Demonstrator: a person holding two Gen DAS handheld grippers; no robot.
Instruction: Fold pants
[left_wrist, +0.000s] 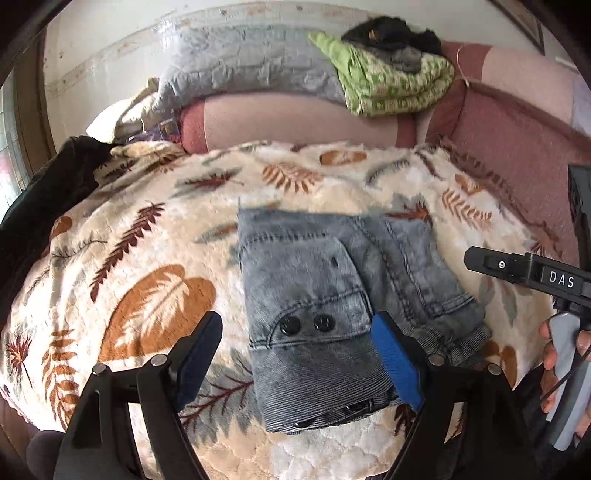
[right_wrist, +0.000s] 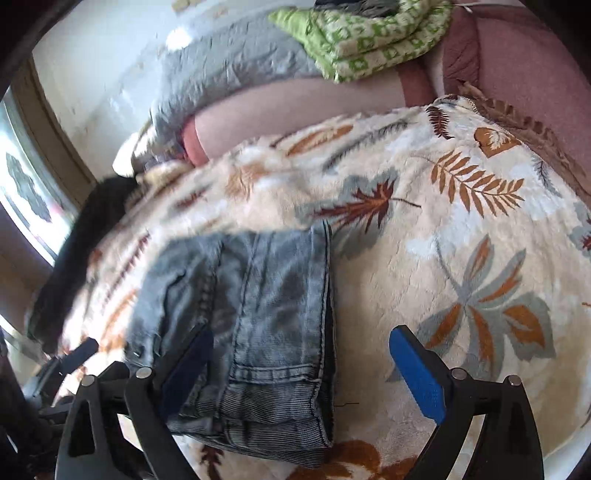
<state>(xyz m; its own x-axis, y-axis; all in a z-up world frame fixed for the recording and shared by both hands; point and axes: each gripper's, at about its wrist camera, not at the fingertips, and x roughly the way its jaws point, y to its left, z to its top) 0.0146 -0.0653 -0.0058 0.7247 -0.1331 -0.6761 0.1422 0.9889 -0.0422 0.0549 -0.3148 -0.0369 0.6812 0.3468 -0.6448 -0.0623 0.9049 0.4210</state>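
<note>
Two grippers, left (left_wrist: 295, 354) & right (right_wrist: 301, 363), both spread, empty, over folded jeans (left_wrist: 325, 295) on blanket (left_wrist: 147, 258); denim looks heavy, soft, best pinched at near edge.

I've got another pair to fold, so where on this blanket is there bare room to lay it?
Bare blanket lies between the folded jeans and the dark garment at its edge, and on the jeans' other side toward the pink sofa arm. The back is crowded: grey pillow, green quilt.

Left tongs (left_wrist: 295, 339) open wide, pointing down-forward, nothing clamped; right tongs (right_wrist: 301, 354) likewise spread wide and empty, seen beside the left tongs with the person's fingers (left_wrist: 550, 354) wrapped on the handle.
</note>
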